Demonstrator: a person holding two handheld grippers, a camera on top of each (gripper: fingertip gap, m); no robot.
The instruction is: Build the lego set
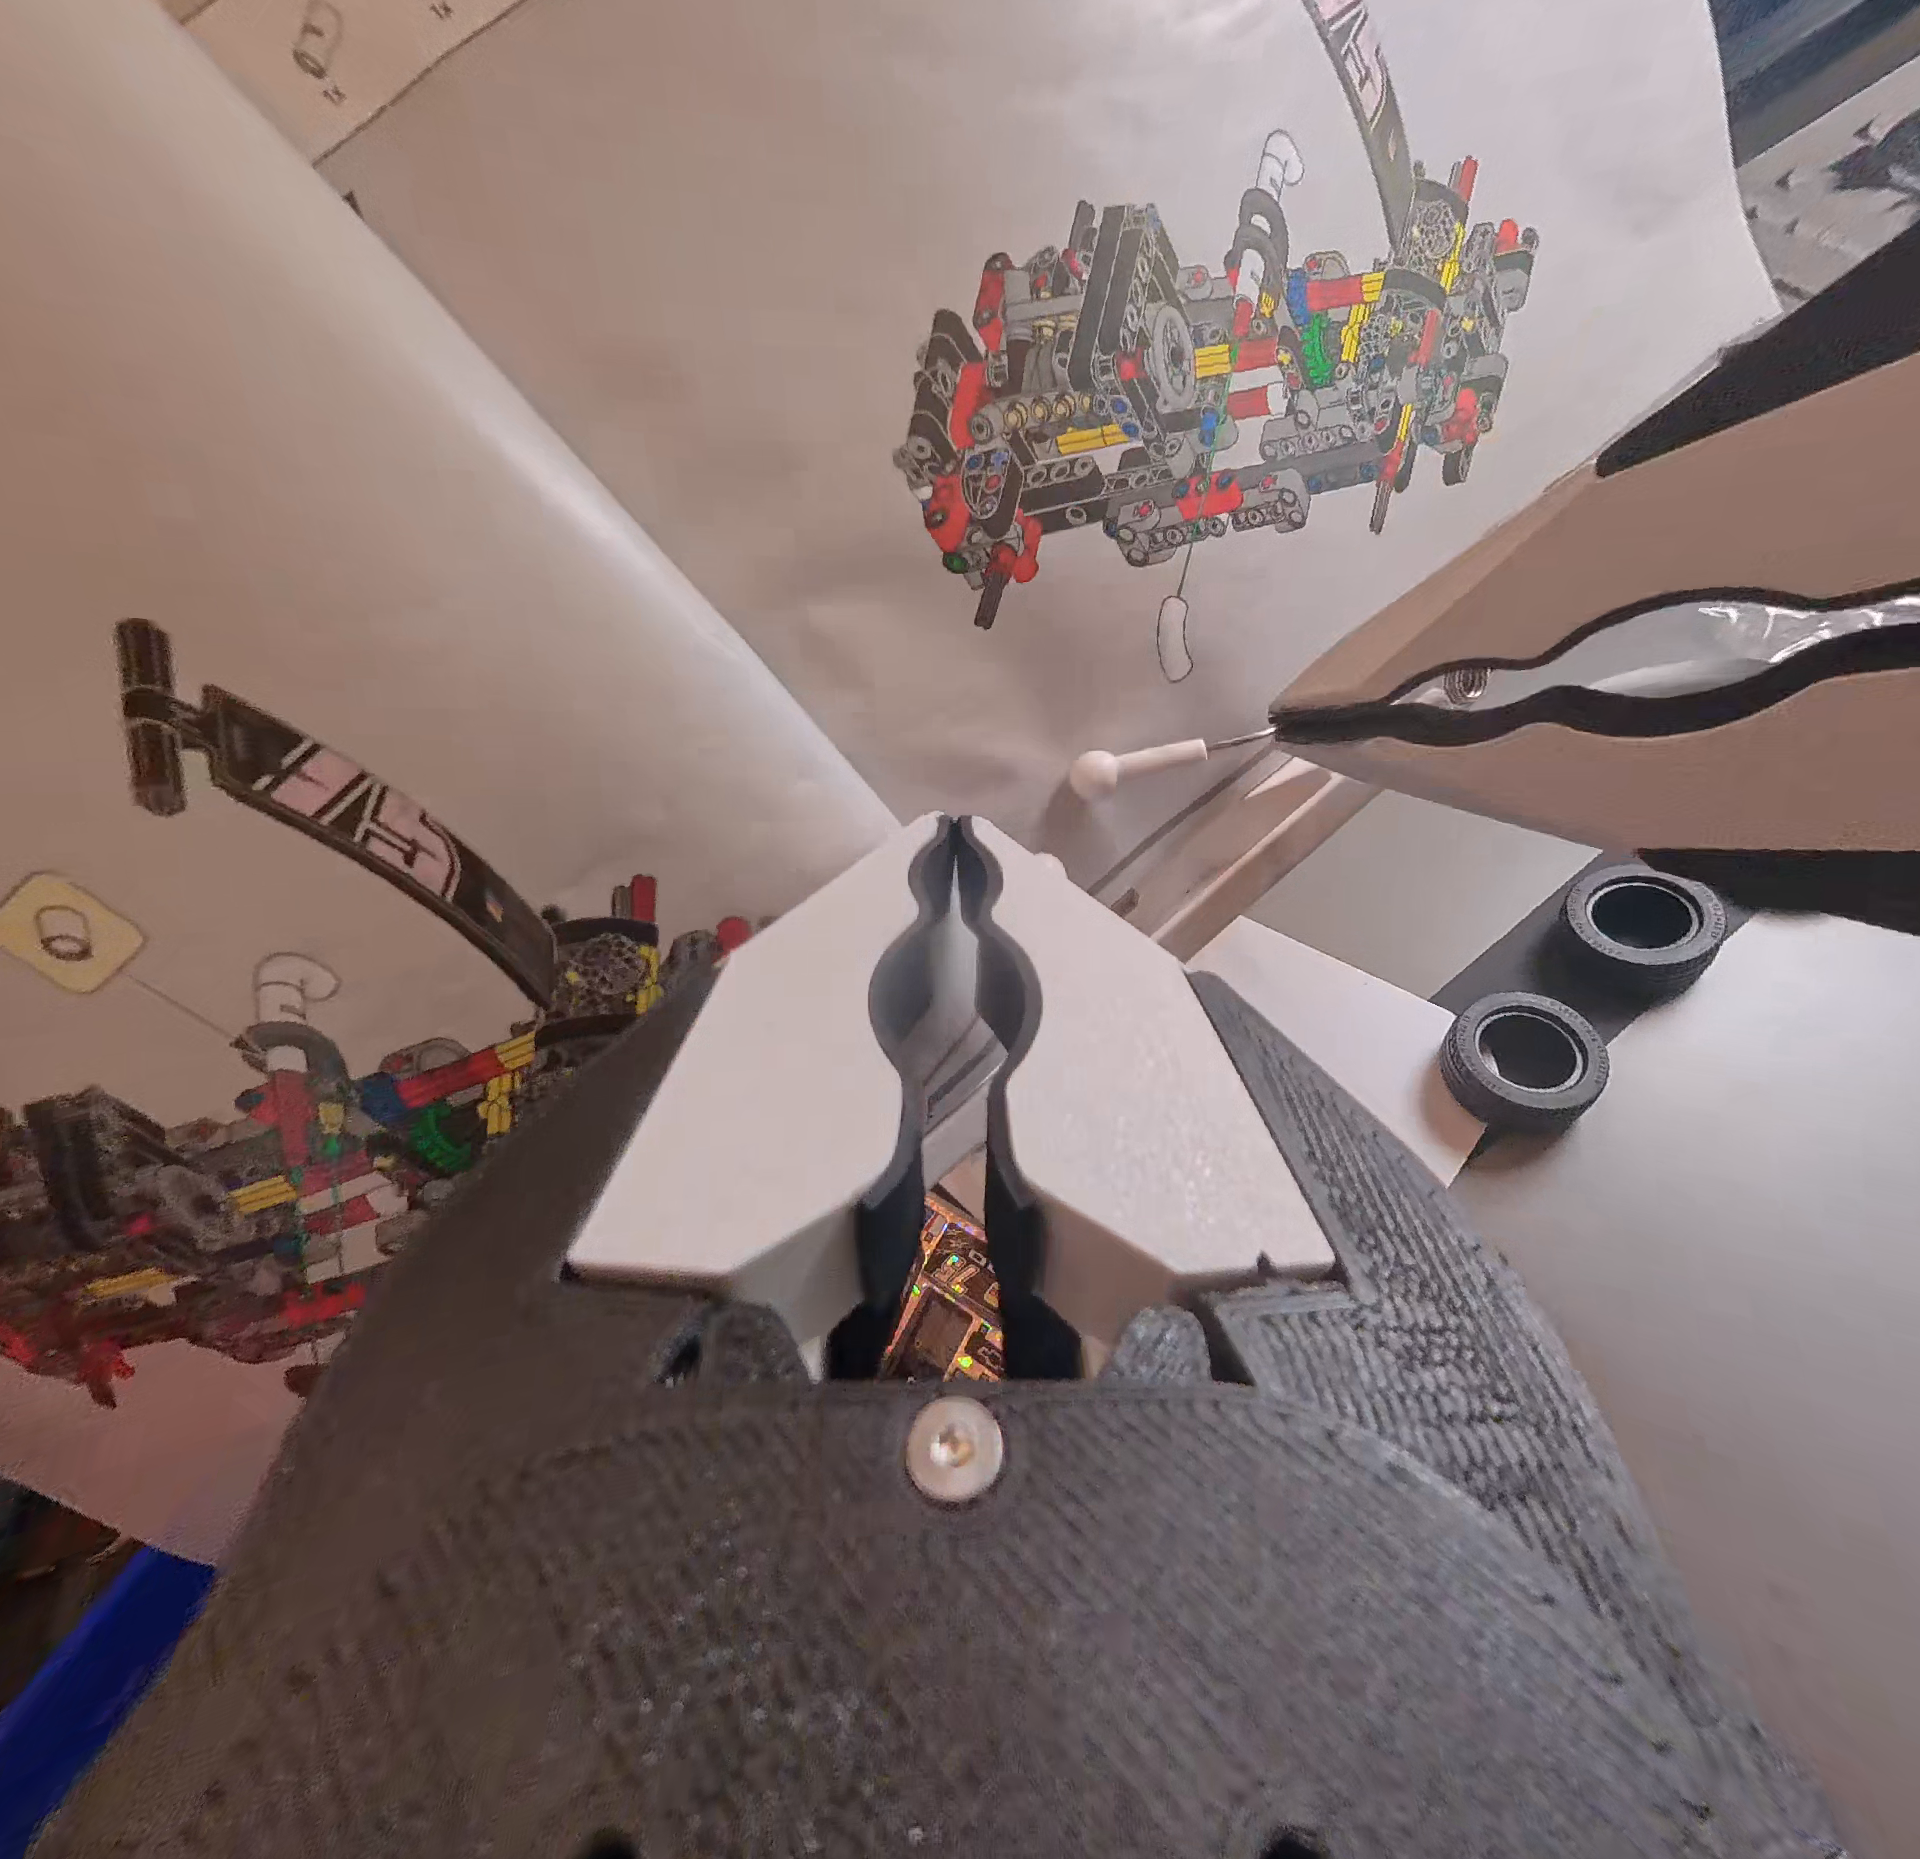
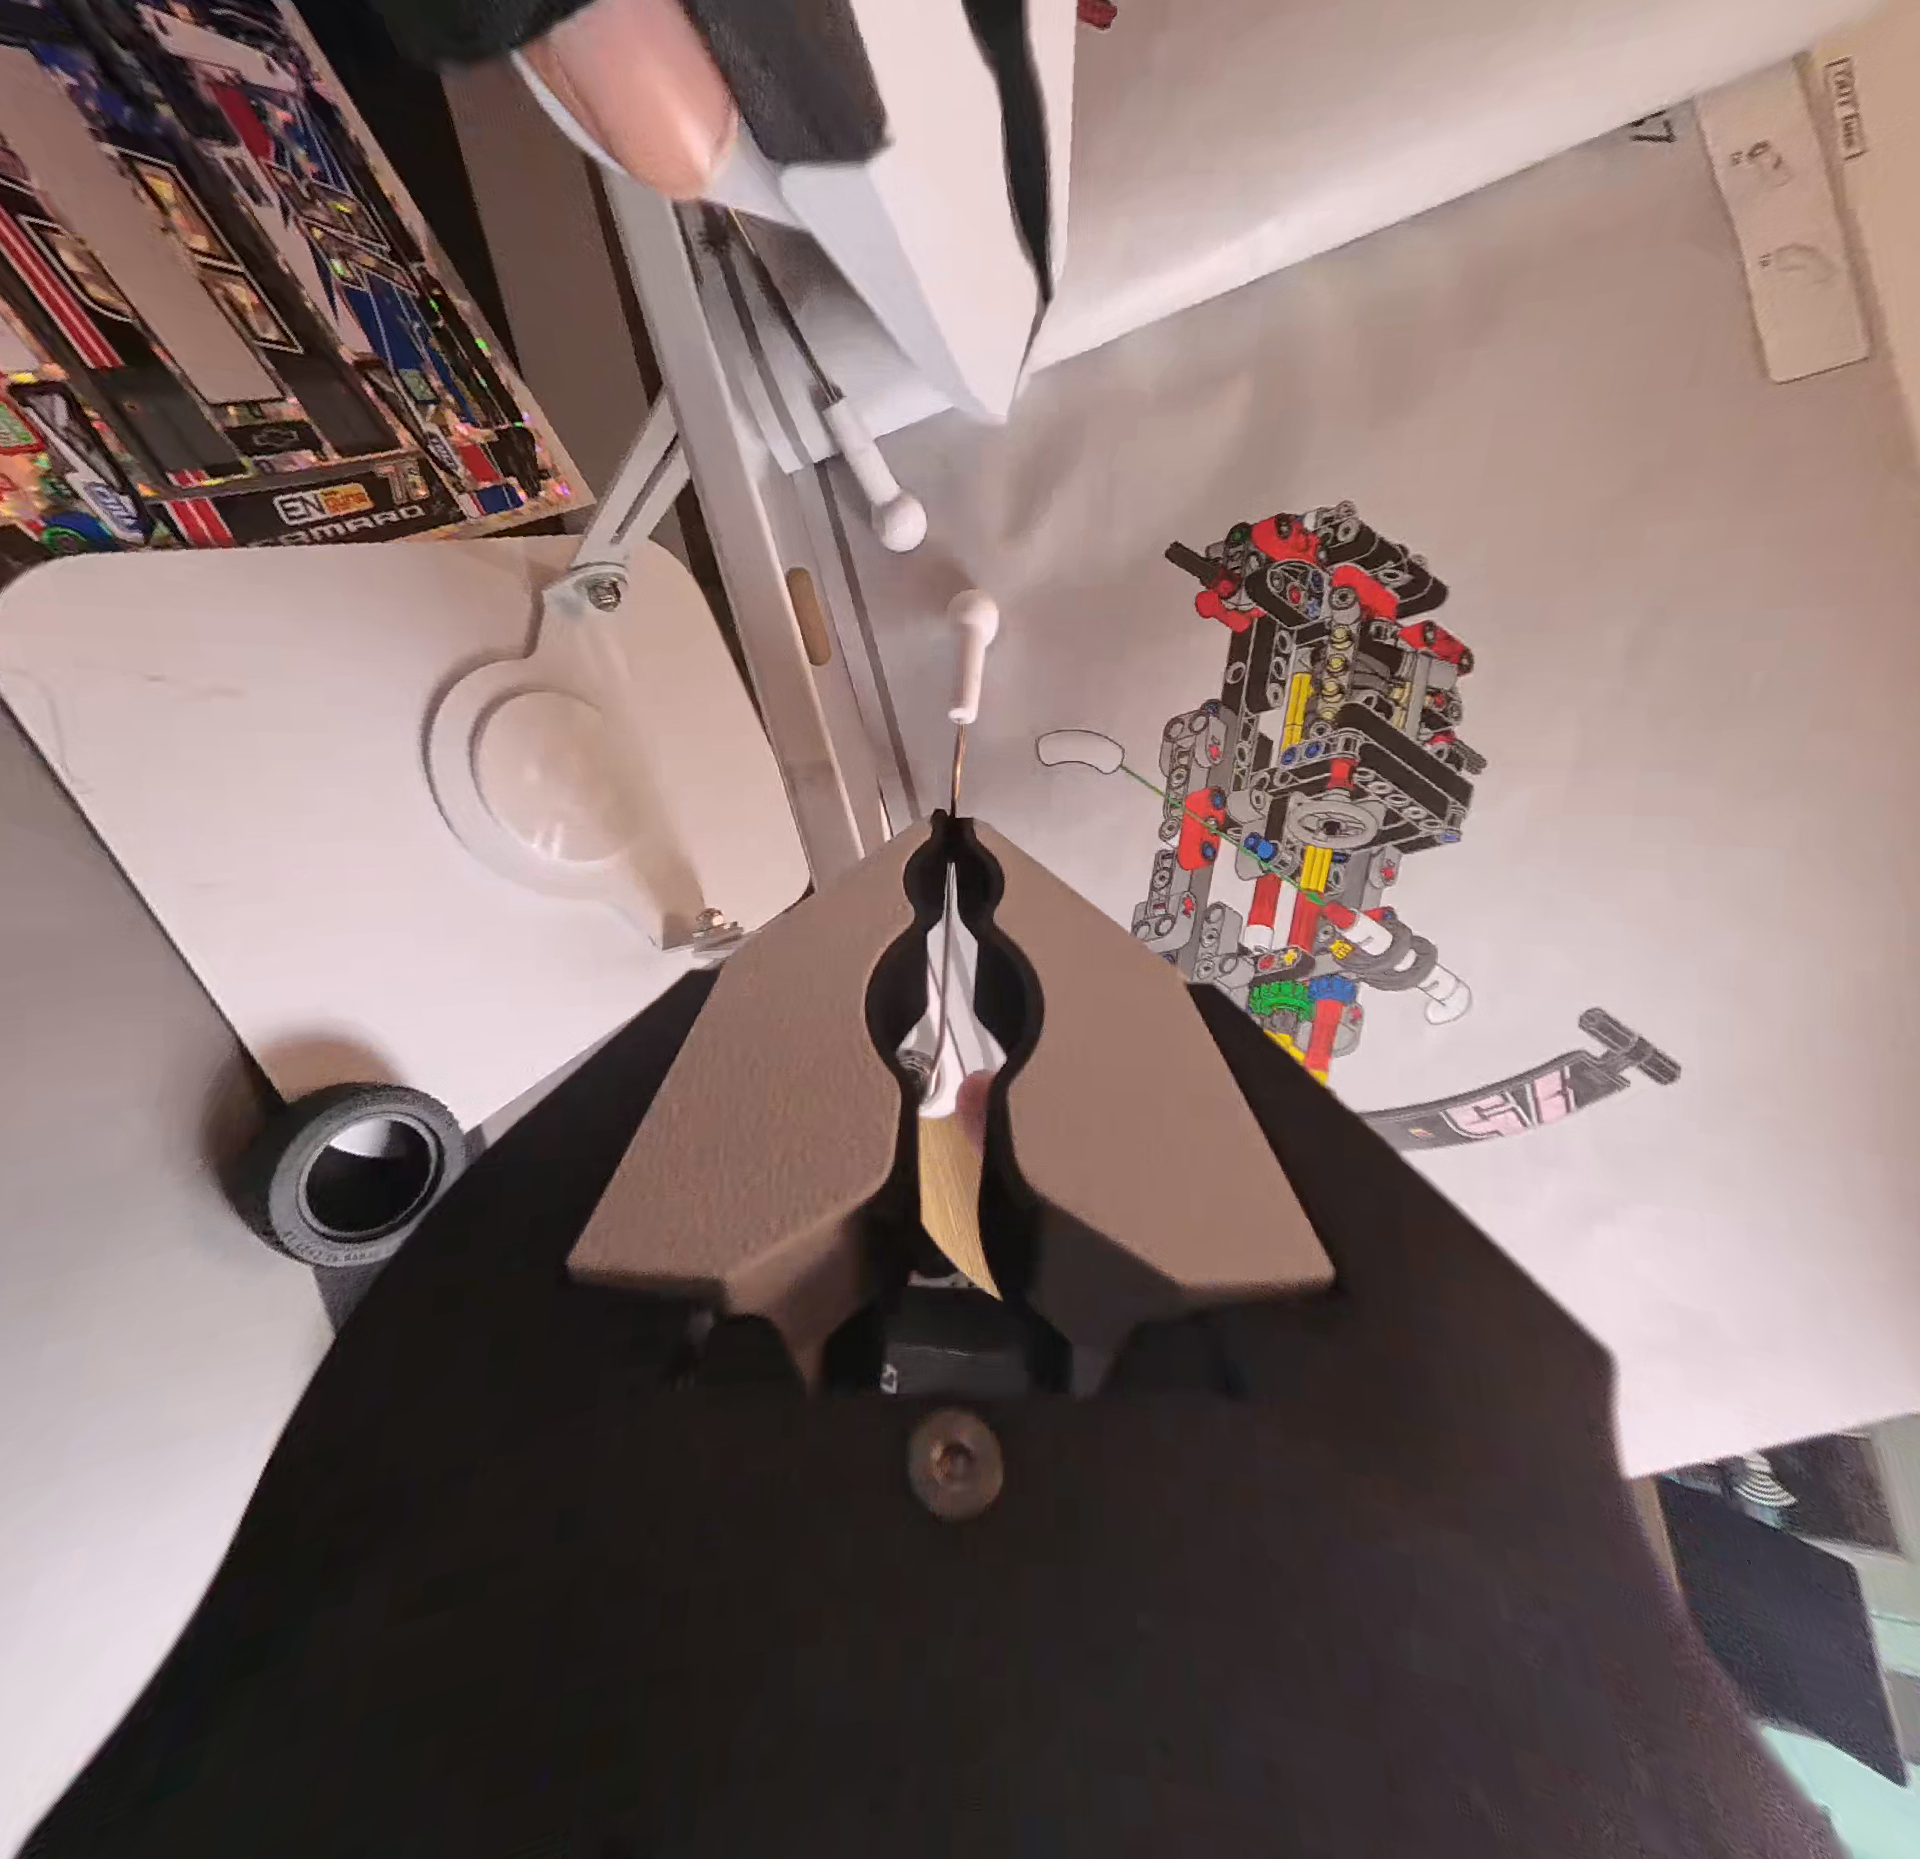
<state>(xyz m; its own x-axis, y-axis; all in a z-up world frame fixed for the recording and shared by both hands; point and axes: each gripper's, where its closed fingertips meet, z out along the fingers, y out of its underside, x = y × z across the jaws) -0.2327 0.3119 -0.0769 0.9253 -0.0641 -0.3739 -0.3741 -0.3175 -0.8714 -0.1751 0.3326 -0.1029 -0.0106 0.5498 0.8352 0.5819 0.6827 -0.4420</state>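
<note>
1. The wire page-holder arm (image 2: 961,765) runs straight ahead from the right gripper (image 2: 954,822). The tan fingers (image 2: 1101,999) are pressed together on the bare wire just behind its white ball-ended cap (image 2: 974,635).
2. It looks like thin, springy metal: light and easy to bend out of shape. It is probably slick where bare, so the wire close to the cap seems the surest place to hold it.
3. Just past the cap lies the open instruction booklet (image 2: 1507,438), its printed pages soft and easily creased.
4. A second white-capped arm (image 2: 885,495) sits farther ahead, a little to the left, near the tips of the left gripper.
5. The left gripper (image 1: 954,822) has its white fingers (image 1: 1122,1061) closed tip to tip, right by a page that curls up to their left (image 1: 312,459). Whether they have caught a sheet, I cannot tell.
6. To the left of the right fingers, the metal rail (image 2: 748,604) and white base (image 2: 260,770) of the book stand crowd that side.
7. A black rubber tyre (image 2: 364,1165) stands on the table low to the left of the right fingers. From the left gripper, two tyres (image 1: 1631,926) (image 1: 1522,1056) show to the right of its fingers.
8. A shiny sticker sheet (image 2: 260,303) lies far ahead on the left.
</note>
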